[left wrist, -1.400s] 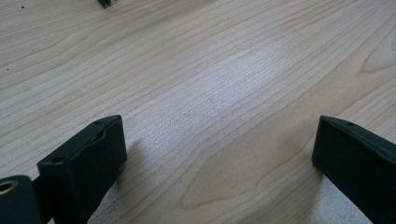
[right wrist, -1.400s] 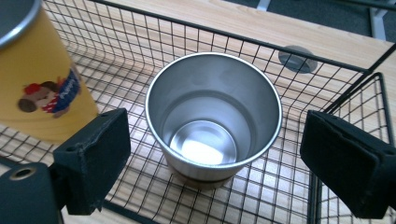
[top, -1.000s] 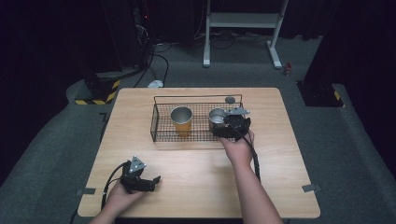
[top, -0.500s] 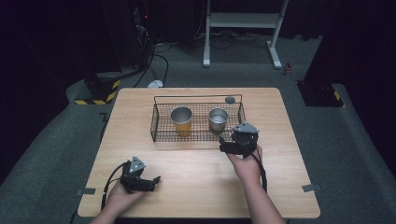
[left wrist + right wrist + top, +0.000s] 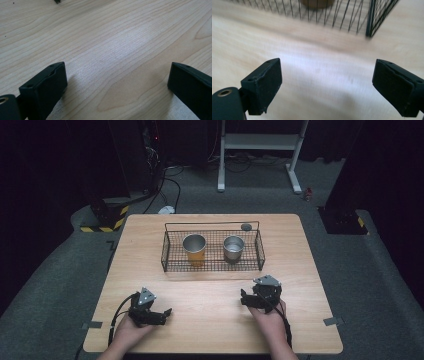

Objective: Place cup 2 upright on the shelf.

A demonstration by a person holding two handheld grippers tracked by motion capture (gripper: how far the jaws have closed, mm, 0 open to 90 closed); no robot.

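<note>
A black wire basket stands mid-table. Inside it are an orange cup with a metal rim on the left and a silver cup on the right, both upright. My right gripper rests on the wood in front of the basket's right end, open and empty. In the right gripper view the jaws are spread wide, with the basket's corner ahead. My left gripper lies near the front left, open, over bare wood.
A small dark round object lies on the table just behind the basket's right end. Cables trail from both grippers toward the front edge. Grey carpet surrounds the table, and a white stand is behind it.
My right gripper has drawn back from the silver cup in the basket to the table's front, empty. The left gripper has not moved.
</note>
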